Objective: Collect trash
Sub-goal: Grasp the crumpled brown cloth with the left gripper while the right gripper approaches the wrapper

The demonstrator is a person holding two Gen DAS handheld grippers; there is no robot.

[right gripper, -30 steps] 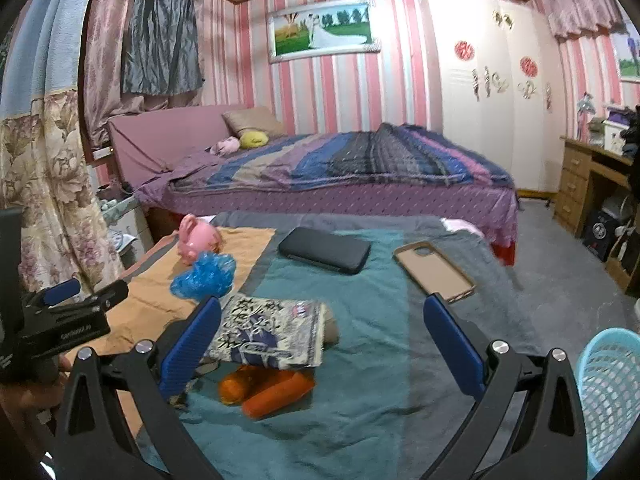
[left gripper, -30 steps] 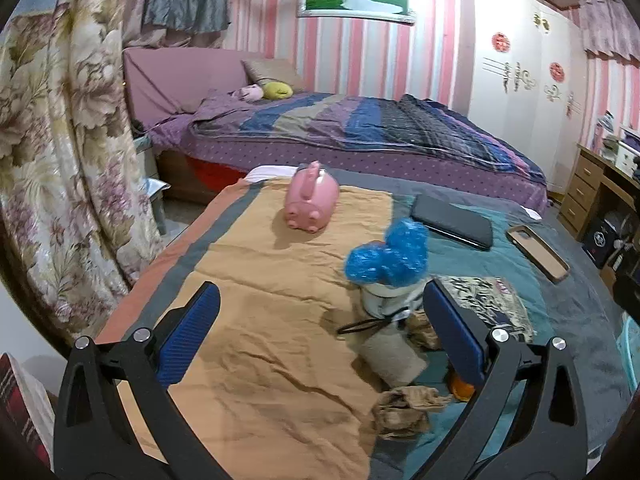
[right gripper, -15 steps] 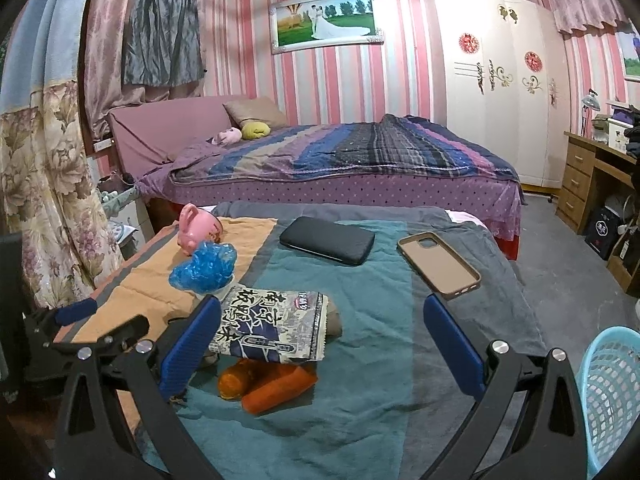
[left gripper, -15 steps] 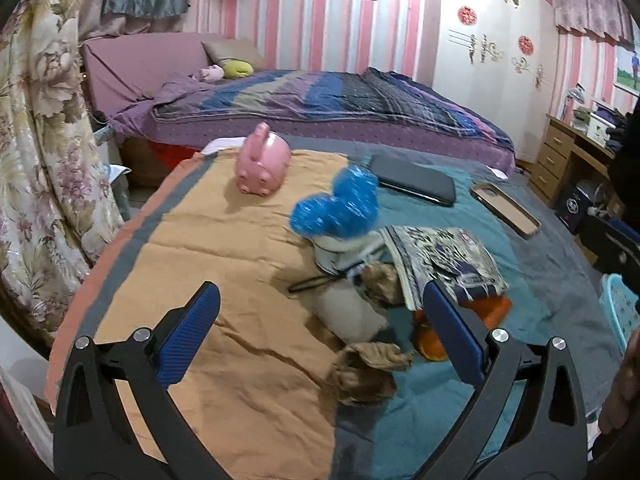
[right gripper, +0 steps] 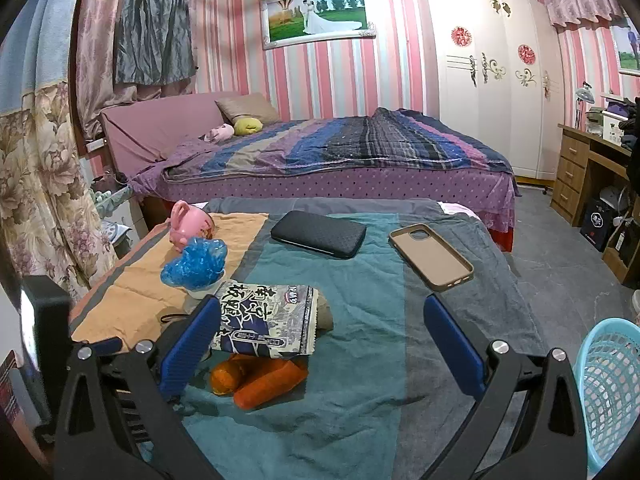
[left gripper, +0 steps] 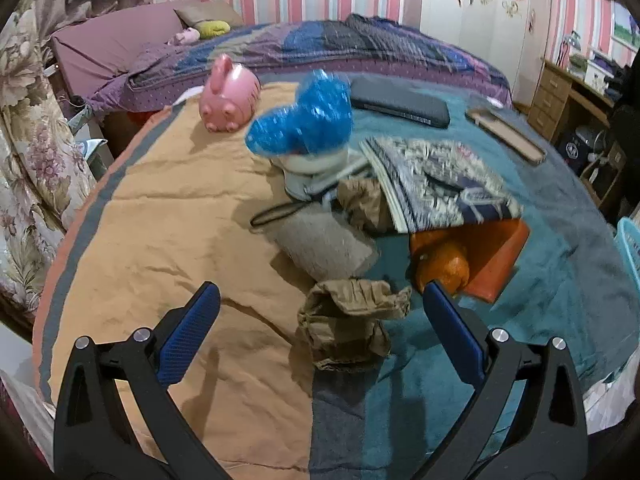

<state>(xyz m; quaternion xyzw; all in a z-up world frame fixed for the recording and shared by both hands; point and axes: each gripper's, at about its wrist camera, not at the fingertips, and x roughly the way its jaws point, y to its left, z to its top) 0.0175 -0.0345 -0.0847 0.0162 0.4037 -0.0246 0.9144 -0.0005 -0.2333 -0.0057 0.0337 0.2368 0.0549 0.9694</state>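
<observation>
Blanket: we've got an orange-and-teal cloth (left gripper: 168,216) filling the middle of both views, with all the clutter on it.
Basket: the light blue mesh basket (right gripper: 610,392) sits at the lower right edge of the right wrist view; the left view only catches a sliver at its right edge. Our guess is that's where trash goes.
Left gripper: our left gripper (left gripper: 320,328) is spread wide, holding nothing, hanging low over the cloth.
Right gripper: our right gripper (right gripper: 320,328) is also spread wide and empty, aimed at bare teal cloth, so it's farther from the trash.
Non-trash stuff: pink piggy bank (left gripper: 229,96), black case (left gripper: 400,100), phone case (right gripper: 431,257), printed packet (right gripper: 266,320) lying over something orange (right gripper: 256,376).
Trash: the crumpled brown paper wad (left gripper: 348,320) lies bottom centre of the left view, right between the fingers, just ahead and slightly right of centre, its long side running roughly across the jaw gap.
View difference: the wad doesn't show in the right view at all.
</observation>
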